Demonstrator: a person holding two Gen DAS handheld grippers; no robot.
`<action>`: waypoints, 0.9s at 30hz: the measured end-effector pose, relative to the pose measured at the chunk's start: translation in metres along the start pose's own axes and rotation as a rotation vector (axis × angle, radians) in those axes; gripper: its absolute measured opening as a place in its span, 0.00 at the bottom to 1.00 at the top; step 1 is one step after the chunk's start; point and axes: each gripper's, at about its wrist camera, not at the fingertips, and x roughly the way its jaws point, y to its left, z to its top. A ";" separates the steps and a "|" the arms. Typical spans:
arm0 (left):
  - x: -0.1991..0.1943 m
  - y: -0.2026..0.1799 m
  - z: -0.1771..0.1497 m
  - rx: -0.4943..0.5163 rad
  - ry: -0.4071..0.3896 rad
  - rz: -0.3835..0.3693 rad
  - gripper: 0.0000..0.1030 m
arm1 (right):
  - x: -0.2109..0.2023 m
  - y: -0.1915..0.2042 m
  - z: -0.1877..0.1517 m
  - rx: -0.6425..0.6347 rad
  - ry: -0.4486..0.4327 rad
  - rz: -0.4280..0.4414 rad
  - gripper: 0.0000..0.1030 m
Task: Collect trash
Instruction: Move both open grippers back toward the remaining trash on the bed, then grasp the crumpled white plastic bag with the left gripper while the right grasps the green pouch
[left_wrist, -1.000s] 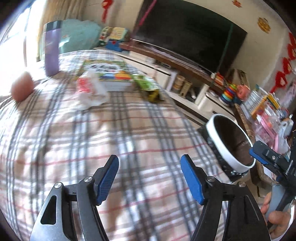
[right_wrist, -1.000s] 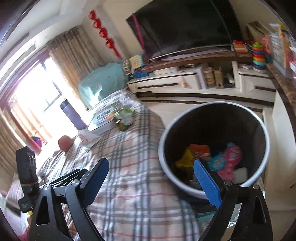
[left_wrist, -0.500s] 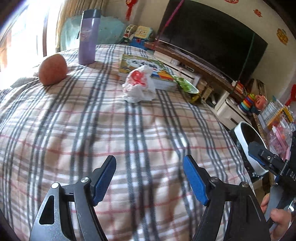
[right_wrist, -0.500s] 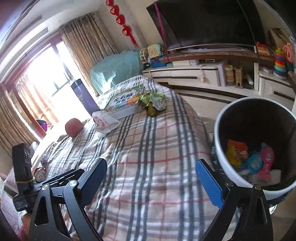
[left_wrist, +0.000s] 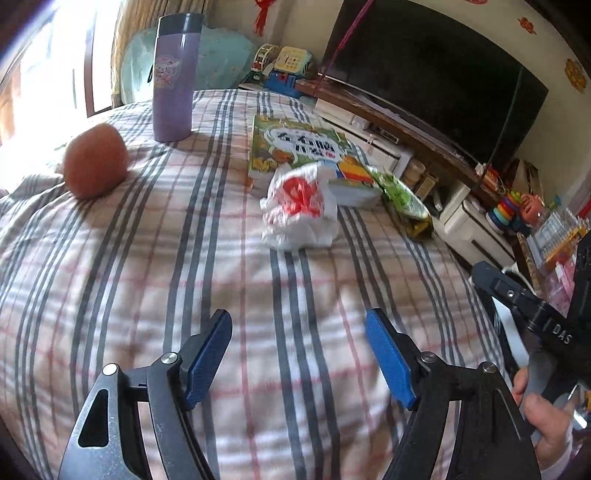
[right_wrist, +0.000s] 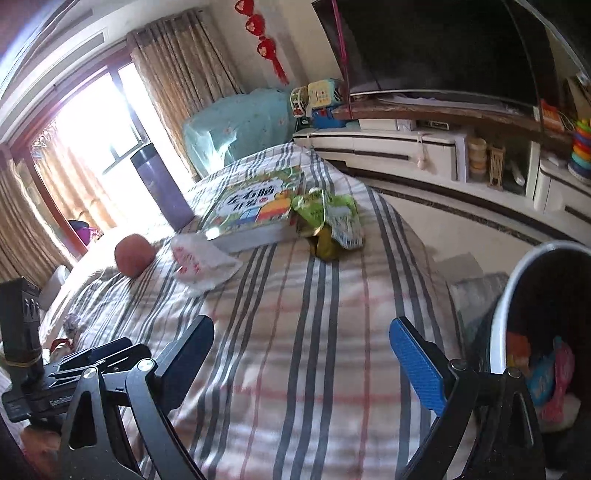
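Left gripper (left_wrist: 299, 332): jaws spread wide over bare plaid bedspread (left_wrist: 147, 277), nothing between them; jaws have just been opening slightly further. Right gripper (right_wrist: 301, 339): jaws likewise released, gripping nothing, above the same bedspread near the bed's edge.

Trash on the bed: crumpled white plastic bag with red print (left_wrist: 301, 206), lying ahead of the left gripper, well apart from it, touching the near edge of a picture book (left_wrist: 299, 147). Green snack wrapper (right_wrist: 327, 216) just beside the book's other side, close to the bed's edge.

Other items on the bed: purple bottle (left_wrist: 173, 74), upright, beyond the book; reddish round fruit (left_wrist: 95, 164) near it.

Trash bin (right_wrist: 496, 332): white rim, dark inside, on the floor beside the bed, to the right of the right gripper; coloured wrappers (right_wrist: 546, 373) visible inside.
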 end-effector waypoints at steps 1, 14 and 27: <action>0.004 0.000 0.004 -0.001 -0.003 0.002 0.72 | 0.005 0.000 0.004 -0.002 -0.001 -0.006 0.93; 0.066 -0.003 0.053 0.013 -0.048 0.020 0.71 | 0.078 -0.019 0.067 -0.019 0.012 -0.086 0.50; 0.082 0.000 0.050 0.038 -0.039 -0.006 0.28 | 0.109 -0.008 0.069 -0.119 0.070 -0.114 0.03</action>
